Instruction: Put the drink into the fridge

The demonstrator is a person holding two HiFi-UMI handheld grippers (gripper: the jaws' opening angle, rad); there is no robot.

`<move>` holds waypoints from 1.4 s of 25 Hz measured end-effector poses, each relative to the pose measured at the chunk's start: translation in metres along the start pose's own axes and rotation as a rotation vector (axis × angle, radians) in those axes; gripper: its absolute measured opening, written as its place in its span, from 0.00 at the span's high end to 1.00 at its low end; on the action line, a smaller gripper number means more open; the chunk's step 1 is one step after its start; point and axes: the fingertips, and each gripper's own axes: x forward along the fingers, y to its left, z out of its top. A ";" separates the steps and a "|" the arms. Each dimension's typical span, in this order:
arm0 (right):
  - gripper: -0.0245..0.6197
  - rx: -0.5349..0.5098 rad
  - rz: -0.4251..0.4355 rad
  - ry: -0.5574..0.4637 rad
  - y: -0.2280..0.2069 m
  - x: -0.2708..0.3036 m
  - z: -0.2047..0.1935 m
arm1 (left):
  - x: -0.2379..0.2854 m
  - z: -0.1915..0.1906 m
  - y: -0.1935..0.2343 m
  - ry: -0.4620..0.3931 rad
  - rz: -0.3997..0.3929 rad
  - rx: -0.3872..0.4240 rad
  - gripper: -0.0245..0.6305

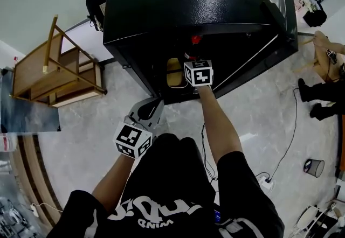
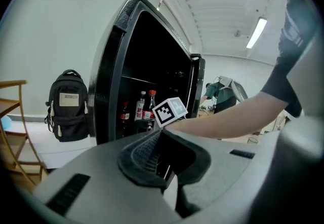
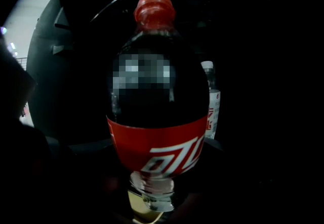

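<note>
— Head view: reaching the right tongs (image 1: 195, 53) into the open fridge (image 1: 178, 0), pinching the drink (image 1: 195, 40) upright at the opening. Left tongs (image 1: 146, 113) hanging low, pressed together, empty.
— Left gripper view: showing shelved bottles (image 2: 146, 107) inside and the door (image 2: 196, 83) swung wide, leaving a free approach.
— Right gripper view: filling with the drink, a white-labelled bottle (image 3: 213, 104) standing just behind.
— Probably risking a knock on that neighbour by pushing deeper, or a topple by releasing over the shelf lip.
</note>
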 end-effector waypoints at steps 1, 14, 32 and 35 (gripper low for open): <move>0.46 -0.008 0.000 0.002 -0.001 0.004 0.001 | 0.001 -0.002 -0.001 0.005 -0.003 -0.004 0.95; 0.45 0.013 0.002 -0.006 -0.007 0.009 0.002 | 0.008 -0.001 -0.006 0.017 -0.029 -0.015 0.95; 0.45 0.032 -0.049 0.008 0.013 -0.121 0.021 | -0.018 0.052 -0.051 0.042 -0.078 -0.059 0.95; 0.45 0.043 -0.042 -0.005 0.028 -0.159 0.032 | -0.029 0.070 -0.064 0.045 -0.092 -0.064 0.95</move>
